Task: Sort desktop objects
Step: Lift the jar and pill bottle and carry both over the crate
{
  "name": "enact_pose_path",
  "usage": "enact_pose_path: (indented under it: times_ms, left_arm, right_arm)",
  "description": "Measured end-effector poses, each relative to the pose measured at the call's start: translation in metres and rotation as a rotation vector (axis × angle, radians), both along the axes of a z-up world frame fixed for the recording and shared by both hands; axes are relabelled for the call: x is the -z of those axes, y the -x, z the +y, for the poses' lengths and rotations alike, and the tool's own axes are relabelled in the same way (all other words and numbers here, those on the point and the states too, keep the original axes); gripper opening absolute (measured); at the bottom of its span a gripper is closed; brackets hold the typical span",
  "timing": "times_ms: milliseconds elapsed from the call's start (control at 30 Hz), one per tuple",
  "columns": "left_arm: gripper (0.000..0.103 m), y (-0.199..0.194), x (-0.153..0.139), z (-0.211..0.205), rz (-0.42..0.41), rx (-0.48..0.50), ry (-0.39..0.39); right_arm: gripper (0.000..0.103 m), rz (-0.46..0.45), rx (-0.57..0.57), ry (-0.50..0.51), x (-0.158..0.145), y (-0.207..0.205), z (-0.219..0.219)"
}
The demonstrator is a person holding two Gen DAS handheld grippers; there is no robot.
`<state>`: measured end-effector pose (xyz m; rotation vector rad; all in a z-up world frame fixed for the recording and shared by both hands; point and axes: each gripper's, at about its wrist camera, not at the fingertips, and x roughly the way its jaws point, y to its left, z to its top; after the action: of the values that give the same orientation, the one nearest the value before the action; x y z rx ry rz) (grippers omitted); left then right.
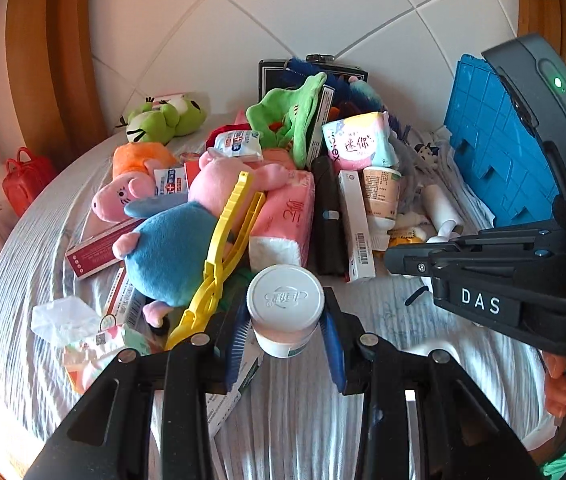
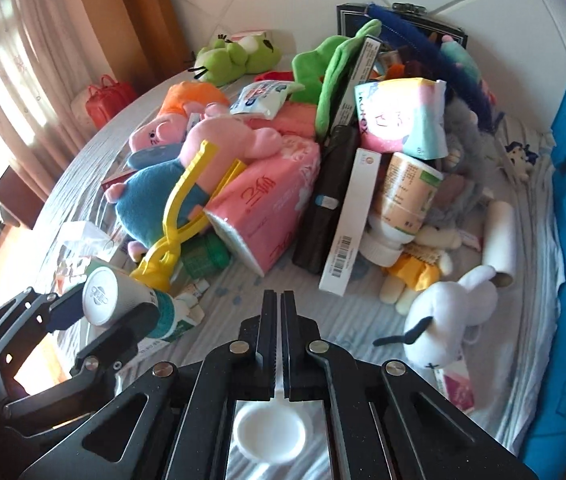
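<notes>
Near front edge of tabletop, white-capped jar clamped in left gripper, right gripper closed empty; pick-up step, probably; next, carrying jar clear of pile.

White-capped jar with a pale pink band; yellow plastic tongs; plush pig pink with a blue body; pink tissue pack with white ends; bright green frog plush; blue gridded crate; red bag; white plush with black ear; grey-and-white striped cloth
</notes>
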<state>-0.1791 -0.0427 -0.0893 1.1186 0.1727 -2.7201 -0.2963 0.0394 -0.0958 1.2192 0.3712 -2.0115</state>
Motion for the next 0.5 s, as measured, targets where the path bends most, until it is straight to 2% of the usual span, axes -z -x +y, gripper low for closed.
enact_pose_path:
  times_ms: [67, 133, 200, 233, 300, 400, 500]
  left_arm:
    - [0.034, 0.001, 0.001, 0.001, -0.006, 0.006, -0.002]
    - [0.034, 0.001, 0.007, 0.002, -0.029, 0.014, -0.009]
    - [0.034, 0.000, 0.019, 0.006, -0.063, 0.024, -0.021]
    - [0.034, -0.001, 0.026, 0.008, -0.085, 0.035, -0.025]
    - [0.034, -0.005, 0.040, 0.014, -0.124, 0.060, -0.032]
    - [0.034, -0.011, 0.055, 0.022, -0.172, 0.093, -0.038]
    - [0.034, -0.015, 0.064, 0.029, -0.200, 0.117, -0.039]
  right_arm:
    - [0.005, -0.028, 0.018, -0.009, 0.006, 0.002, 0.011]
    - [0.015, -0.059, 0.033, -0.017, 0.013, 0.001, 0.022]
    - [0.066, -0.091, 0.039, -0.042, 0.024, -0.003, 0.031]
    - [0.072, -0.097, 0.041, -0.055, 0.029, -0.006, 0.038]
    - [0.072, -0.093, 0.041, -0.106, 0.040, -0.014, 0.053]
    - [0.072, -0.158, -0.003, -0.155, 0.055, -0.031, 0.070]
    - [0.072, -0.172, -0.058, -0.225, 0.069, -0.050, 0.076]
